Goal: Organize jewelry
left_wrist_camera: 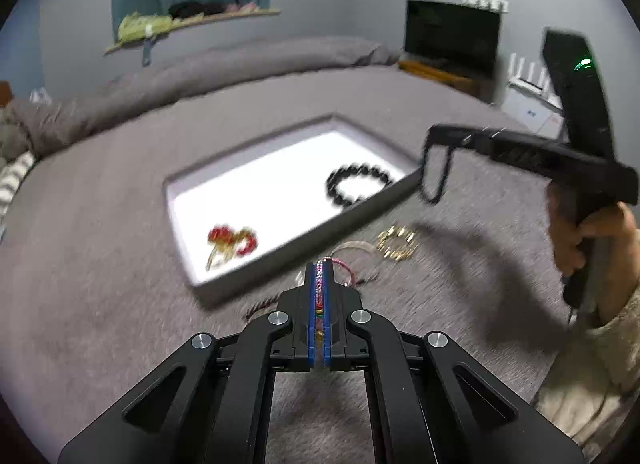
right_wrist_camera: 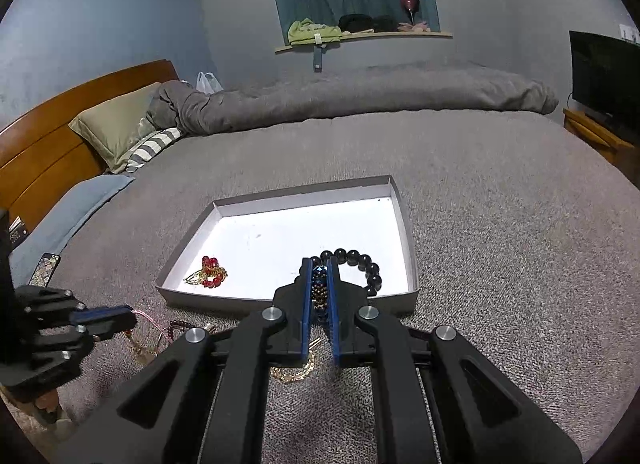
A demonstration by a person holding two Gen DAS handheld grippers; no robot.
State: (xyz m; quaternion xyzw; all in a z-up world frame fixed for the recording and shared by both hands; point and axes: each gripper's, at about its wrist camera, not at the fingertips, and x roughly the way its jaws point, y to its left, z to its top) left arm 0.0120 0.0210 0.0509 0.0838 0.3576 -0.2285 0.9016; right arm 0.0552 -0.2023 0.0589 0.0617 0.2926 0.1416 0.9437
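Observation:
A shallow tray with a white floor lies on the grey bed. A black bead bracelet and a red and gold piece lie in it. My left gripper is shut on a pink braided cord, just off the tray's near wall. My right gripper is shut on a strand of small dark beads, which hangs over the tray's near right corner.
On the bedspread in front of the tray lie a gold chain, a dark red bead bracelet and a pale bangle. A phone lies at the left, with pillows and a rolled duvet behind. A TV stands far right.

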